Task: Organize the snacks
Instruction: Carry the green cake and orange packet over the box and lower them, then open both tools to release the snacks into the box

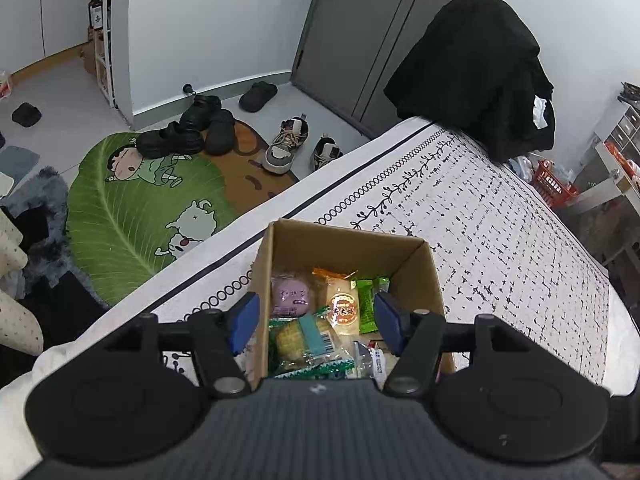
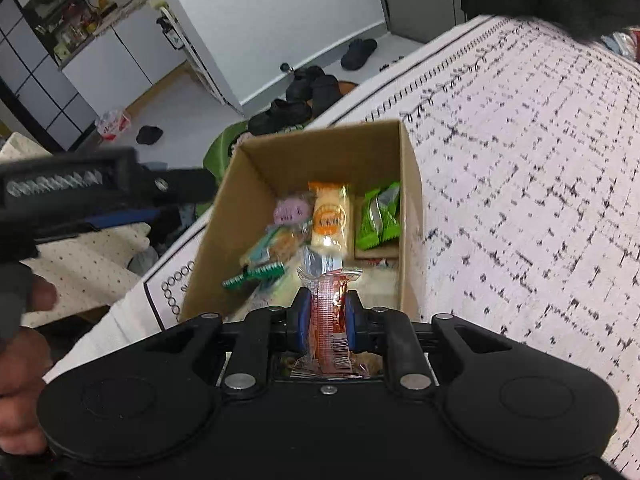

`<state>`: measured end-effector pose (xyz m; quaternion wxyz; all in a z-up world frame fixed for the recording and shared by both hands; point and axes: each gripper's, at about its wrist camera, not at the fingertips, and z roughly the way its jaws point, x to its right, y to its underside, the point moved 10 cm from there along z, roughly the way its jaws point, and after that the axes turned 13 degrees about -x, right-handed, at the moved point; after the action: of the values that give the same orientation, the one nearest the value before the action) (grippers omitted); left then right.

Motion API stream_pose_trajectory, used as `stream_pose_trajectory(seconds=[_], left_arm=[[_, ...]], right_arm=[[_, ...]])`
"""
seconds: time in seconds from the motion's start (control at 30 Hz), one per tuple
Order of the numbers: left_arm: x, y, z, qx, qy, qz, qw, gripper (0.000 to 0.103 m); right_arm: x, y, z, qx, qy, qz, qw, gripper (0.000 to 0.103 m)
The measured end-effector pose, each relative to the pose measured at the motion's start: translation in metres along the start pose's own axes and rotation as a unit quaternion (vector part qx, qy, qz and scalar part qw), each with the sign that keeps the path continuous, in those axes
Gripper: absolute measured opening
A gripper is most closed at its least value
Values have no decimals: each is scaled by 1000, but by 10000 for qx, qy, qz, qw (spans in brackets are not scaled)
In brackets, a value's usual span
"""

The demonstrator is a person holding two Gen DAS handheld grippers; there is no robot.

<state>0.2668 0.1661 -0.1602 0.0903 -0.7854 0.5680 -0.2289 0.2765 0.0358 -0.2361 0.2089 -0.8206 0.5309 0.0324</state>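
Our right tongs (image 2: 323,314) pinch a red packet (image 2: 326,320), long axis pointing into the box (image 2: 412,200) just ahead and below. Left tongs (image 1: 316,320), spread and empty, hang over its near-left wall.

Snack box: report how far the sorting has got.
Done: the cardboard box already holds a purple packet, an orange-topped packet, a green packet and a teal-wrapped biscuit. In hand: the right gripper is shut on a red-orange packet over the box. The left gripper is open and empty. Left: releasing that packet; no other loose snacks show on the tablecloth.
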Motion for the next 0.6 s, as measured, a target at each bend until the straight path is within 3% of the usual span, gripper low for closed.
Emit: stream_pose_trajectory(seconds=[0.23, 0.37, 0.6], left_arm=[[-9, 1, -1, -18, -28, -161, 9999, 66], [-12, 4, -3, -29, -41, -212, 9998, 66], [-12, 8, -8, 13, -125, -155, 9998, 68]], right_arm=[[-1, 5, 8, -192, 53, 29, 9998, 21], [3, 5, 4, -156, 58, 82, 9998, 30], [4, 6, -8, -38, 24, 123, 9999, 30]])
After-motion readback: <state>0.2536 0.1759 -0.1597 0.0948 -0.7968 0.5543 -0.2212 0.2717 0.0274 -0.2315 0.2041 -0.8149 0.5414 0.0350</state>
